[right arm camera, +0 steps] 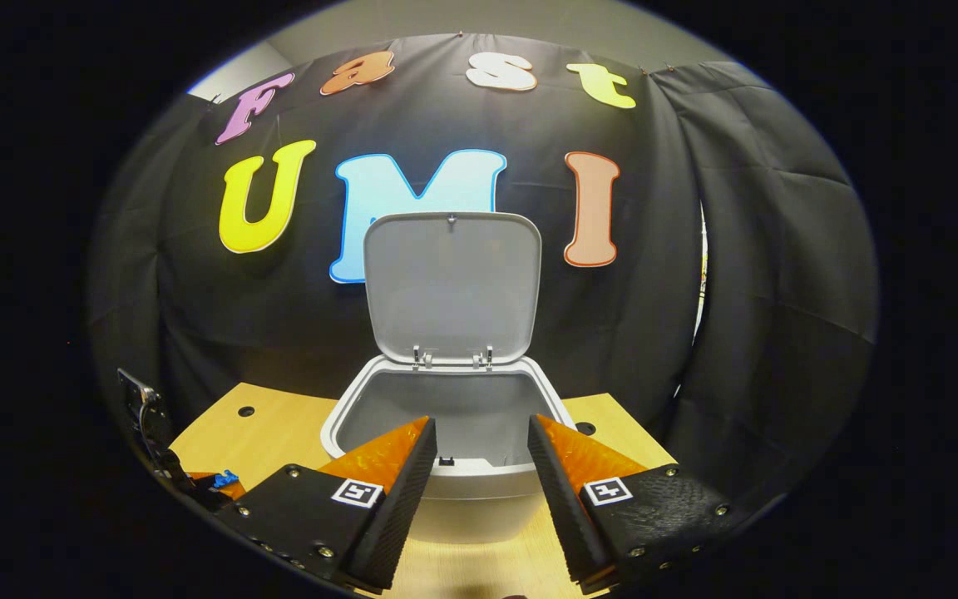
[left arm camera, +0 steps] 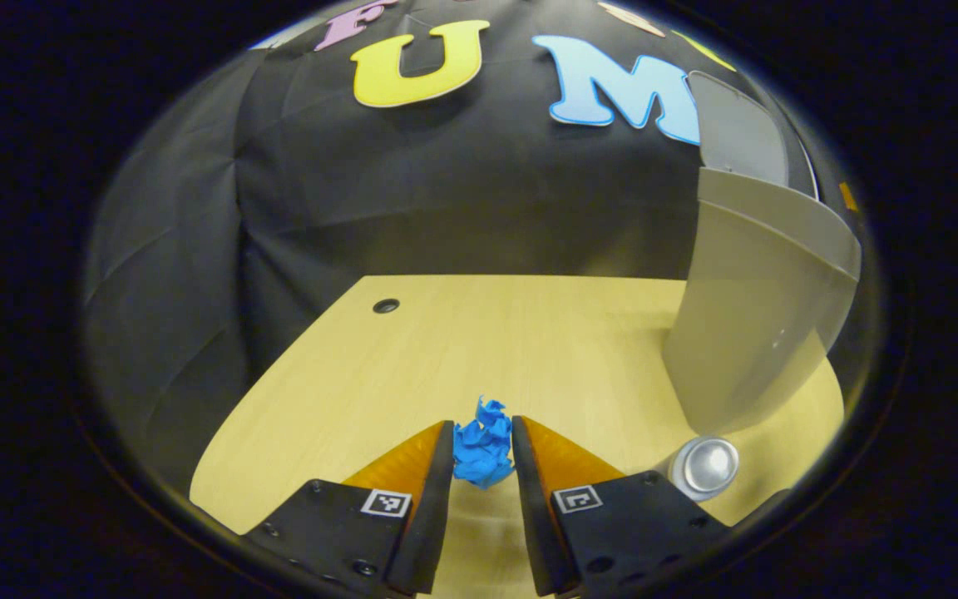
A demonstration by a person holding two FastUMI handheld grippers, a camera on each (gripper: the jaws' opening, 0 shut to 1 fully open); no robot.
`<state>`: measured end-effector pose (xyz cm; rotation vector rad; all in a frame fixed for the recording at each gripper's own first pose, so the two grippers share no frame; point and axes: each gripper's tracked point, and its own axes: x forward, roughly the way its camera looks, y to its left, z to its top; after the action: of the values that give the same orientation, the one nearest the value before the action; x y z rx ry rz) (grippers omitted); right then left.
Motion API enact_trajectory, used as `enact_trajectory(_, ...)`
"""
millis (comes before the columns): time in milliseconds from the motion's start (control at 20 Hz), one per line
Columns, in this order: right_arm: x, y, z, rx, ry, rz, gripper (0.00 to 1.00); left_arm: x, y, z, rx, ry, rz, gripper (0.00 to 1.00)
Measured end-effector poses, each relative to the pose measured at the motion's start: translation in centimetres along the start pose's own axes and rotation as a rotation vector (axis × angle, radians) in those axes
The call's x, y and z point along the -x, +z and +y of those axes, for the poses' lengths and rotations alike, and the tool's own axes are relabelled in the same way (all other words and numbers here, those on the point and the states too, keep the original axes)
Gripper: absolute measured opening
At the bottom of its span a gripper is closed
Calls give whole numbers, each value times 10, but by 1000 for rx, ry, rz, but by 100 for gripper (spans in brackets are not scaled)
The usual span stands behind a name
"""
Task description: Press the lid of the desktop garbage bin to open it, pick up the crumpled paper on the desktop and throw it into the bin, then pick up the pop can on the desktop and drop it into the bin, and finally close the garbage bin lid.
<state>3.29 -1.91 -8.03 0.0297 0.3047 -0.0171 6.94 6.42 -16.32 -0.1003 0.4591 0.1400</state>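
Observation:
The blue crumpled paper point(left arm camera: 483, 449) sits between my left gripper's point(left arm camera: 483, 445) fingers, which press on it from both sides low over the wooden desk point(left arm camera: 462, 349). A silver pop can point(left arm camera: 705, 466) stands upright to the right, beside the grey bin point(left arm camera: 745, 333). In the right gripper view the bin point(right arm camera: 346, 416) stands straight ahead with its lid point(right arm camera: 452, 283) swung up and its inside bare. My right gripper point(right arm camera: 479, 441) hangs open just in front of the bin's front rim, holding nothing. At the far left of that view the left gripper point(right arm camera: 196, 482) shows with the blue paper point(right arm camera: 225, 478).
Black cloth walls close off the desk at the back and sides. Cable holes point(left arm camera: 386, 305) point(right arm camera: 245, 411) point(right arm camera: 585, 428) mark the desk's far corners. Open desk surface lies left of the bin.

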Motion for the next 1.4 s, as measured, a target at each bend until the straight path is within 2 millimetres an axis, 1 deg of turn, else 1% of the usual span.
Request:
enact_trajectory(50, 1, -1, -3, -2, -4, 1, 73, 1, 6, -6, -8, -11, -12, 51)
enact_trajectory(100, 3, -2, -5, -6, -9, 0, 73, 4, 14, -12, -10, -23, -27, 45)
enact_trajectory(200, 6, -4, -9, -12, -19, 2, 73, 11, 29, -22, -8, -44, -59, 45)
enact_trajectory(250, 8, -7, -13, -15, -23, 6, 73, 14, 38, -26, -8, -53, -81, 51)
enact_trajectory(300, 10, -9, -15, -16, -27, 10, 73, 17, 48, -30, -8, -64, -103, 48)
enact_trajectory(500, 16, -11, -24, -20, -42, 10, 73, 32, 87, -49, -20, -99, -185, 48)
enact_trajectory(550, 17, -12, -27, -22, -47, 11, 73, 35, 97, -56, -24, -111, -206, 45)
enact_trajectory(750, 21, -16, -36, -34, -62, 14, 73, 50, 135, -83, -45, -156, -286, 47)
enact_trajectory(800, 21, -17, -39, -35, -66, 16, 73, 54, 143, -90, -49, -168, -304, 51)
enact_trajectory(900, 23, -21, -43, -38, -72, 21, 73, 62, 158, -104, -58, -194, -340, 51)
enact_trajectory(950, 24, -21, -45, -40, -75, 23, 73, 65, 163, -111, -69, -204, -354, 50)
enact_trajectory(1000, 26, -21, -47, -42, -78, 24, 73, 68, 167, -118, -82, -214, -367, 45)
enact_trajectory(1100, 28, -22, -53, -43, -87, 23, 73, 73, 174, -133, -103, -238, -388, 45)
enact_trajectory(1300, 33, -24, -62, -35, -98, 25, 73, 81, 187, -164, -115, -289, -420, 50)
enact_trajectory(1400, 35, -25, -65, -29, -103, 28, 73, 83, 193, -178, -133, -307, -439, 50)
